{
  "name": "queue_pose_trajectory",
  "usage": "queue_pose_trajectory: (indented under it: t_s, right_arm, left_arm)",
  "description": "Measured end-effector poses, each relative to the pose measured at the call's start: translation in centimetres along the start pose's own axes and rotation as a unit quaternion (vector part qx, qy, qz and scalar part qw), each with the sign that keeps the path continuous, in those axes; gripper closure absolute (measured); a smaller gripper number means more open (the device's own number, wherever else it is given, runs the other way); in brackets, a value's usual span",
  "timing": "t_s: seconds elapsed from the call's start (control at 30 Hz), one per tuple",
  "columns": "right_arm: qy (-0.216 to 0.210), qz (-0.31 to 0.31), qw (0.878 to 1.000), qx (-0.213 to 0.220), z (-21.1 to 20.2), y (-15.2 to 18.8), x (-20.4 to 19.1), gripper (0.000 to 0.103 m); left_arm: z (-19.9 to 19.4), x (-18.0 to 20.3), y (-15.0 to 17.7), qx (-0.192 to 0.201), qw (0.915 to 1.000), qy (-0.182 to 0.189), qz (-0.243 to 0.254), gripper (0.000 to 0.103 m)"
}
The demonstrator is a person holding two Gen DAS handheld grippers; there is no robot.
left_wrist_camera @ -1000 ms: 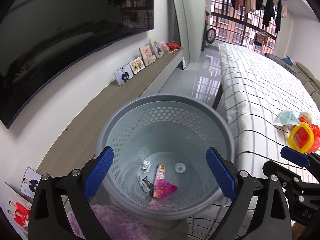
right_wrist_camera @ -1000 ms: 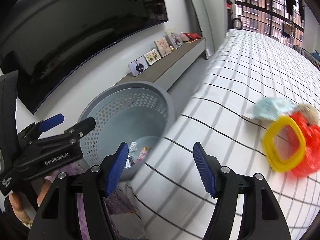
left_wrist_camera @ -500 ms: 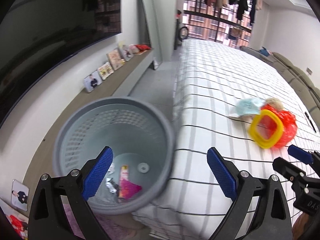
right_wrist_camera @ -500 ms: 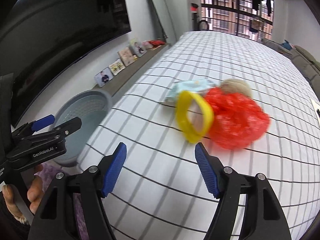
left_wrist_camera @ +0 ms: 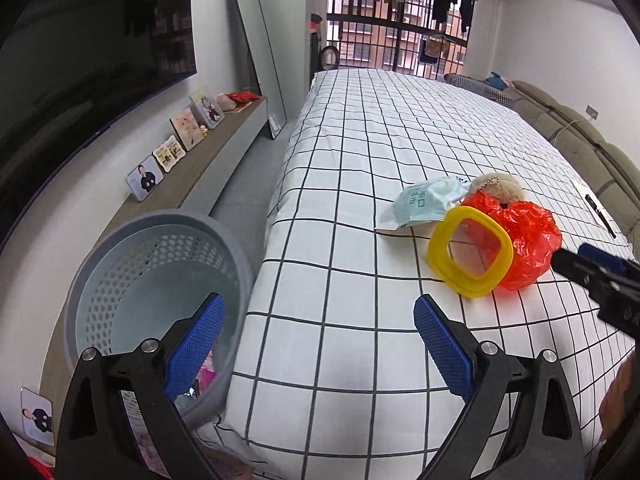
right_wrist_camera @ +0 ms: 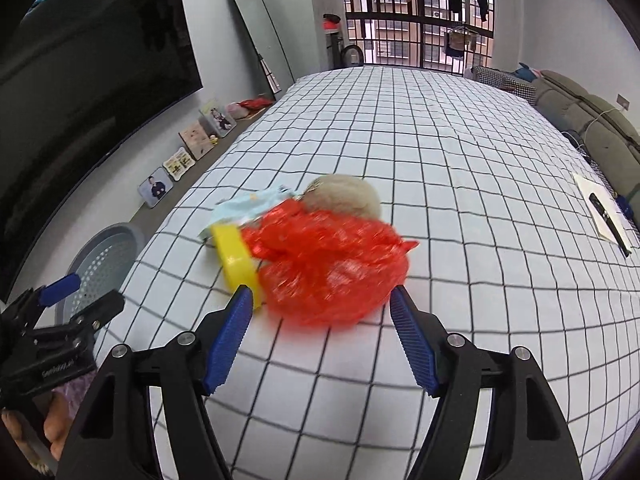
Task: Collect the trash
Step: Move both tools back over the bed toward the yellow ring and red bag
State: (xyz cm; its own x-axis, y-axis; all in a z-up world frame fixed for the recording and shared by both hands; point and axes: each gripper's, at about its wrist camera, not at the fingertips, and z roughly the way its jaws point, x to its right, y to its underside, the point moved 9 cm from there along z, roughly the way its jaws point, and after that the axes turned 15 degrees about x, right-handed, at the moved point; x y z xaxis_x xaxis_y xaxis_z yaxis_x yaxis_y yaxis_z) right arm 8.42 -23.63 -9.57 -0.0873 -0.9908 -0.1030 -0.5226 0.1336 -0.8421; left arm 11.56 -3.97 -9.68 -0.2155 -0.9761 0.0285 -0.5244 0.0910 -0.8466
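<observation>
A crumpled red plastic bag lies on the checked bed, with a yellow ring, a pale blue wrapper and a beige plush ball beside it. My right gripper is open, its jaws on either side of the bag's near edge. In the left wrist view the bag, ring and wrapper lie to the right. My left gripper is open and empty over the bed's edge. The grey perforated bin stands on the floor at left, with trash inside.
A low shelf with photo frames runs along the left wall under a large dark TV. A mirror leans on the wall. A paper with a dark pen-like thing lies at the bed's right side. A sofa stands beyond.
Both grippers have swung right from the bin toward the bed. The right gripper has closed in on the red bag, which now sits between its open jaws.
</observation>
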Motion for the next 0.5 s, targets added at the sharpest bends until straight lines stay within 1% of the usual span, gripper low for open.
queue_pose_trajectory:
  t_s: [0.17,0.27,0.5]
  right_arm:
    - [-0.010,0.011,1.000,-0.012,2.6,-1.3,1.1,0.035]
    - [-0.010,0.005,1.000,-0.019,4.0,-1.7,1.2,0.035]
    - [-0.023,-0.007,0.999,-0.048,6.7,-0.7,0.2,0.035]
  left_arm:
    - [0.4,0.5,0.0,-0.004,1.0000,0.000,0.005,0.010]
    - [0.6,0.6,0.0,-0.006,1.0000,-0.001,0.006,0.010]
    - [1.0,0.7,0.2,-0.010,0.9999,-0.002,0.005,0.010]
